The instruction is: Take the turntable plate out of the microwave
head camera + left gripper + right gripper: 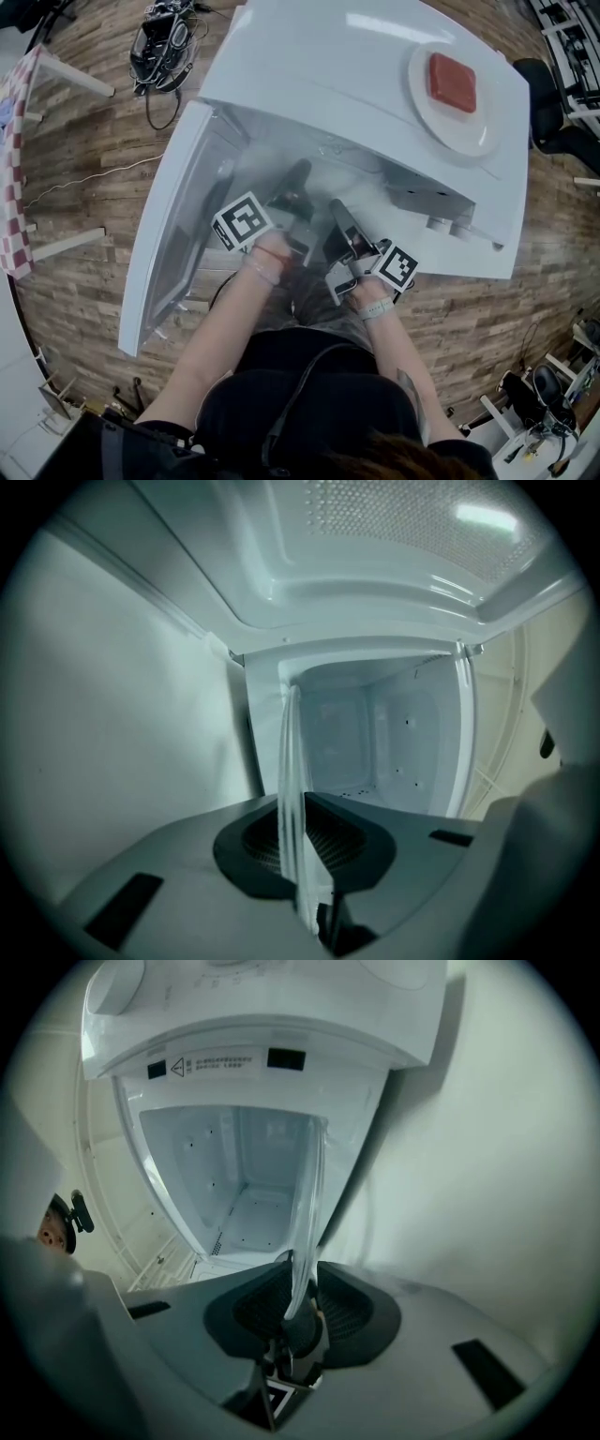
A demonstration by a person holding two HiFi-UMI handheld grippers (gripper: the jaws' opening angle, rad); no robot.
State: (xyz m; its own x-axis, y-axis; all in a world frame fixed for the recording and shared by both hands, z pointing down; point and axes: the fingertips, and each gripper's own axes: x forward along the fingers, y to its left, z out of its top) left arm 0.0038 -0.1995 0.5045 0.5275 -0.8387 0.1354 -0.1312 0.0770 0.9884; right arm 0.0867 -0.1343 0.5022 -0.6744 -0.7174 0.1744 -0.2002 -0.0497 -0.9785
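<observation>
The turntable plate [291, 789] is clear glass and runs edge-on between the jaws of my left gripper [302, 841], whose ribbed pads press on its rim. In the right gripper view the same glass plate [307, 1213] stands edge-on in my right gripper [302, 1312], which is shut on it too. From the head view both grippers reach into the white microwave's [356, 56] open cavity, the left gripper [298, 176] beside the right gripper [337, 214]. The glass itself is hard to make out there.
The microwave door [164, 244] hangs open at the left. On top of the microwave rests a white dish [441, 127] with a red block [452, 82]. Cabled gear [164, 42] lies on the wooden floor behind; a checkered cloth [13, 187] is far left.
</observation>
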